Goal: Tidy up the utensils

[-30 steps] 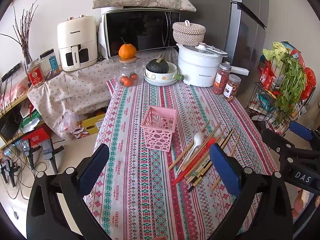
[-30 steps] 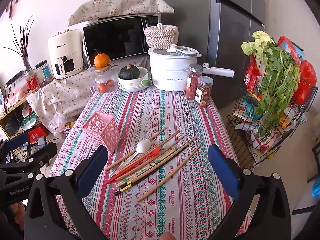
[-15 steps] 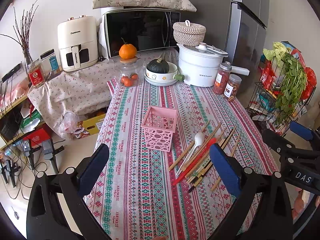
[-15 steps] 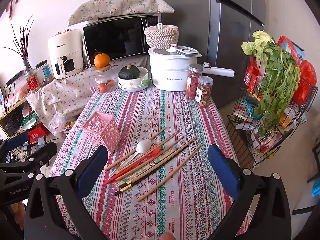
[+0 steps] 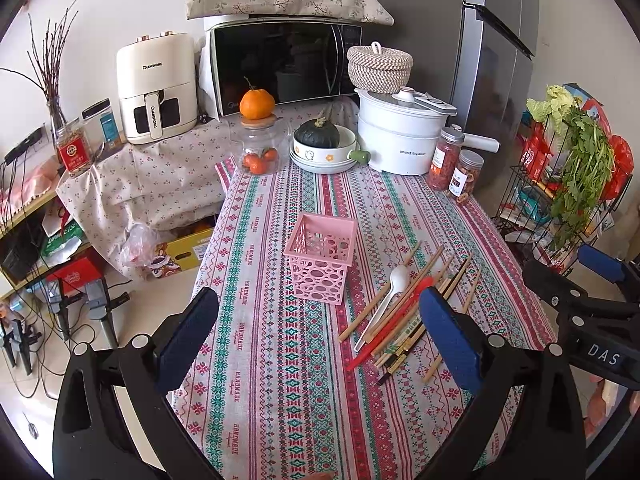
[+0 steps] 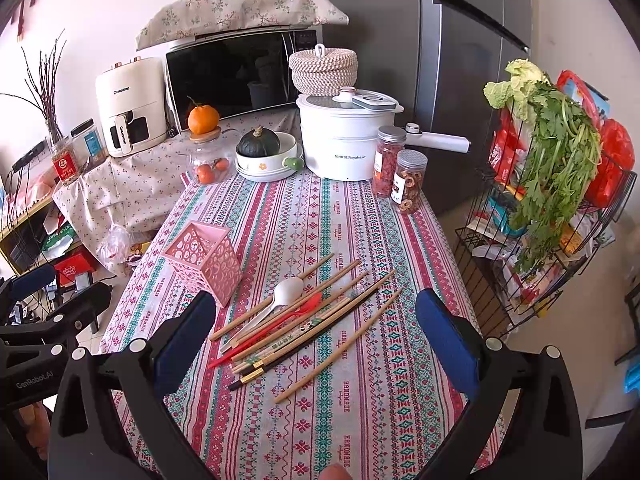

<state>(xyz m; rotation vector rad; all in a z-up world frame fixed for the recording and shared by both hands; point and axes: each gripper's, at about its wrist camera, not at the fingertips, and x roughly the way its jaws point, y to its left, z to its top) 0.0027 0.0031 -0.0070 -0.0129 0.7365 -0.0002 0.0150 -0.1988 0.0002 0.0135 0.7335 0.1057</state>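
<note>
I hover over the near end of the table point(image 6: 392, 420), with the pink basket point(image 5: 320, 258) as my landmark. The basket stands upright on the striped tablecloth point(image 5: 280, 380), apart from everything else. Toward me from the basket the cloth lies bare. Left of the basket the table's long edge drops off to the floor; the far end beyond the basket is crowded with a glass jar point(image 5: 259, 152), a bowl holding a dark green squash point(image 5: 318, 134), a white pot point(image 5: 400, 140) and two spice jars point(image 6: 400, 176).

Right of the basket the utensils lie in a loose slanted bundle: wooden chopsticks point(image 6: 340, 350), a white spoon point(image 6: 286, 294) and a red spoon point(image 6: 280, 320) on top of it. One chopstick lies a little apart on the side away from the basket.

"HANDMADE" repeats along the cloth's stripes. The pot beyond the basket reads "Royalstar", the air fryer point(image 5: 156, 88) left of the microwave point(image 5: 280, 68) reads "CHANGHONG". My right gripper's body shows "DAS" in the left view; my left one shows "GenRoboAI" in the right view.

My left gripper point(image 5: 318, 330) is spread wide, blue pads point(image 5: 188, 336) touching nothing, the basket just beyond the gap. My right gripper point(image 6: 314, 330) is equally wide and empty, its gap framing the near ends of the bundle.
</note>
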